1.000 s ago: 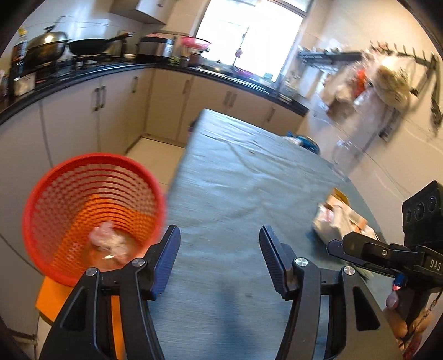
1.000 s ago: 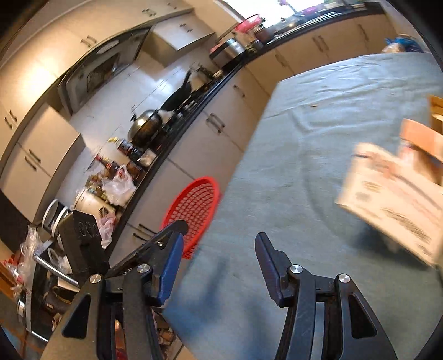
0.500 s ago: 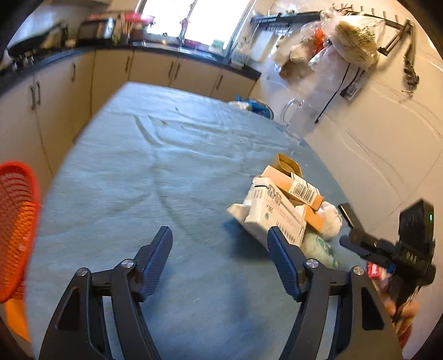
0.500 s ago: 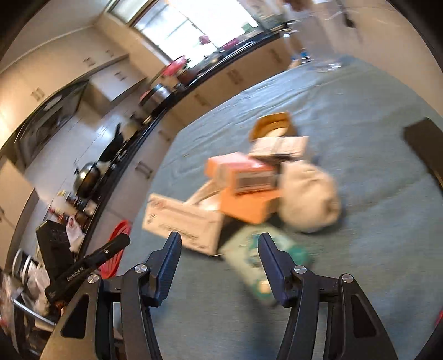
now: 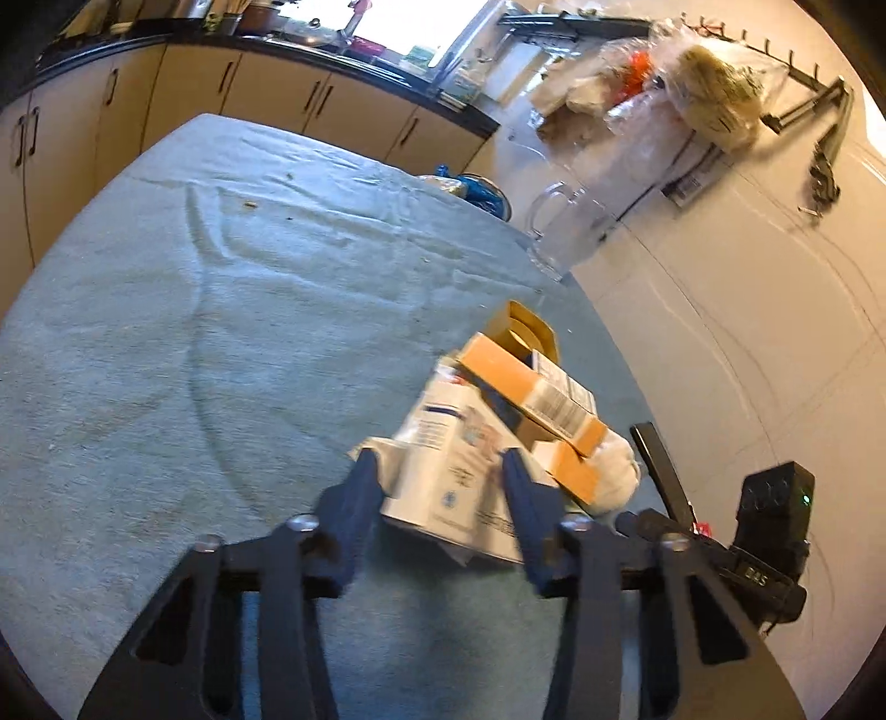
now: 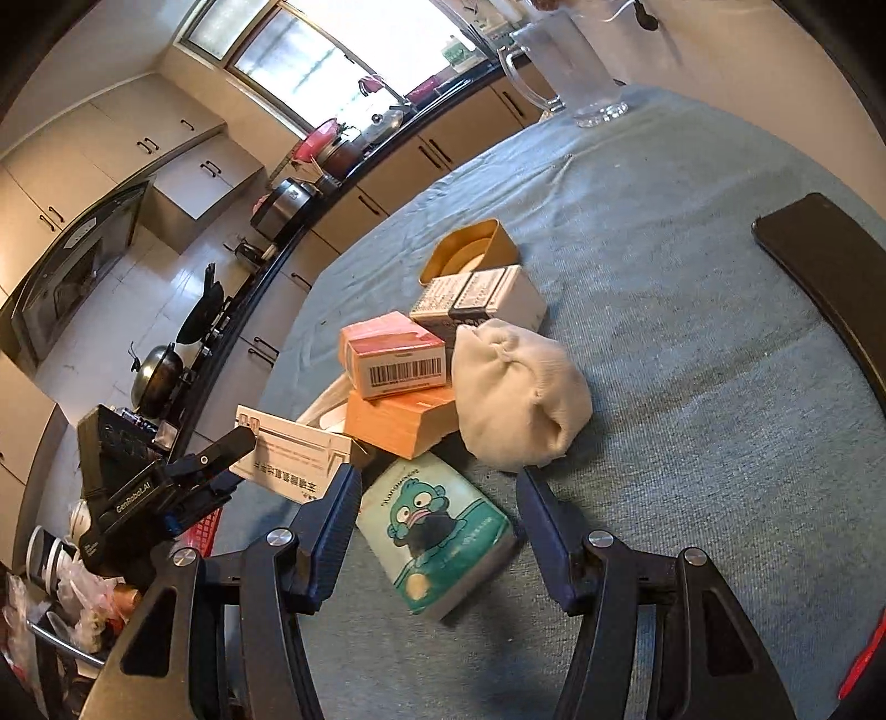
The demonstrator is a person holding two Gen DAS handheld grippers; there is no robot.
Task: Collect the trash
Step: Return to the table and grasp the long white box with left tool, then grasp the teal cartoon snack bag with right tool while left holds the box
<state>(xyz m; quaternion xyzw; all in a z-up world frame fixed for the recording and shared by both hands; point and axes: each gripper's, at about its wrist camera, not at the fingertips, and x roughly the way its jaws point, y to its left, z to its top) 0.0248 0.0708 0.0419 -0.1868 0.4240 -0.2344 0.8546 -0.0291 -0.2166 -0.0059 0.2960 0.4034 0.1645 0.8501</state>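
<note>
A pile of trash lies on the blue-grey tablecloth [image 5: 166, 343]. In the left wrist view my left gripper [image 5: 440, 471] is open with a white printed carton [image 5: 448, 471] between its fingers. Behind it lie orange boxes [image 5: 531, 393], a gold tin [image 5: 526, 329] and a white crumpled wad [image 5: 614, 471]. In the right wrist view my right gripper [image 6: 437, 493] is open over a green cartoon tissue pack [image 6: 437, 526]. The white carton [image 6: 293, 451], orange boxes [image 6: 396, 360], white wad [image 6: 515, 387] and gold tin [image 6: 470, 249] lie beyond. The left gripper [image 6: 238, 443] shows at the carton.
A glass pitcher [image 5: 565, 232] stands at the table's far edge by the wall. A black phone-like slab [image 6: 830, 271] lies at the right. Part of the red basket [image 6: 205, 529] shows below the table's left edge. Kitchen counters [image 5: 277, 50] run behind.
Both grippers have swung from the red basket side to the trash pile and closed in. The left now straddles the white carton; the right hovers at the green pack.
</note>
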